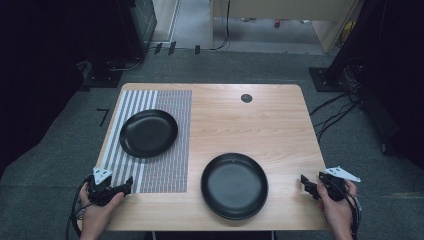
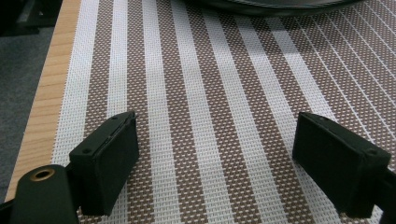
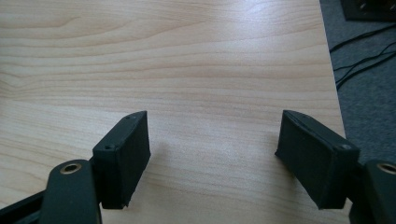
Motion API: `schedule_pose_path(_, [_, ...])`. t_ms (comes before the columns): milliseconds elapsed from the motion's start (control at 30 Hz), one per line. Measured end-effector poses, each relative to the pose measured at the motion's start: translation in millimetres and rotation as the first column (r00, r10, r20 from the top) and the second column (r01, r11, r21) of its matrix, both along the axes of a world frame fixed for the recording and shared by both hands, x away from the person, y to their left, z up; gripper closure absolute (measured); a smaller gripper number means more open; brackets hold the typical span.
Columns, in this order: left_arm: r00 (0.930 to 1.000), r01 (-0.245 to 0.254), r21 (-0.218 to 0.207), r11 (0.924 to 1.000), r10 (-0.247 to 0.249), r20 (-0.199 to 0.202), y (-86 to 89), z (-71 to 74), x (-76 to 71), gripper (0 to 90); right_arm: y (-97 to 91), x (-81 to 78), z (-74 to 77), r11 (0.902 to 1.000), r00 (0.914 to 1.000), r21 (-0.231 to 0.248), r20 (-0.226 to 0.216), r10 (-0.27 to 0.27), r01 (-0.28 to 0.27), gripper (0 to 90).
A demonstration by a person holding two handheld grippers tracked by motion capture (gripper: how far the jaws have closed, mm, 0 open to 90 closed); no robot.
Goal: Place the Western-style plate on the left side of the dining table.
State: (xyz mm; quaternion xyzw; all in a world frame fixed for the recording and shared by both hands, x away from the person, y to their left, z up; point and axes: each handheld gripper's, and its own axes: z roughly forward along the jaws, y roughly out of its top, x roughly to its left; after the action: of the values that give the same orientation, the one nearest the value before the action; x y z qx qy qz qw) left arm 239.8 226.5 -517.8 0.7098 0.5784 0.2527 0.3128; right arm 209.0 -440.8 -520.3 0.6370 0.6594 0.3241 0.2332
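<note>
Grey carpet surrounds the wooden table (image 1: 260, 125) we work at. At seven o'clock our left gripper (image 1: 125, 186) rests on the striped placemat (image 1: 170, 165), its jaws spread wide with nothing between them. On that mat at ten o'clock sits one black plate (image 1: 148, 133); another black plate (image 1: 234, 185) lies at six o'clock on bare wood. At four o'clock our right gripper (image 1: 304, 181) hovers near the table edge, jaws spread, empty.
</note>
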Motion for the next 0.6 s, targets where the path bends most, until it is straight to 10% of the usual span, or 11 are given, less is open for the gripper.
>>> schedule_pose_path(600, [1.0000, 0.003, -0.001, 1.0000, -0.003, 0.000, 0.4, 0.0, -0.1, 14.3, 9.4, -1.7, -4.1, 0.9976, 0.9998, -0.069, 0.021, 0.001, 0.000, 21.0])
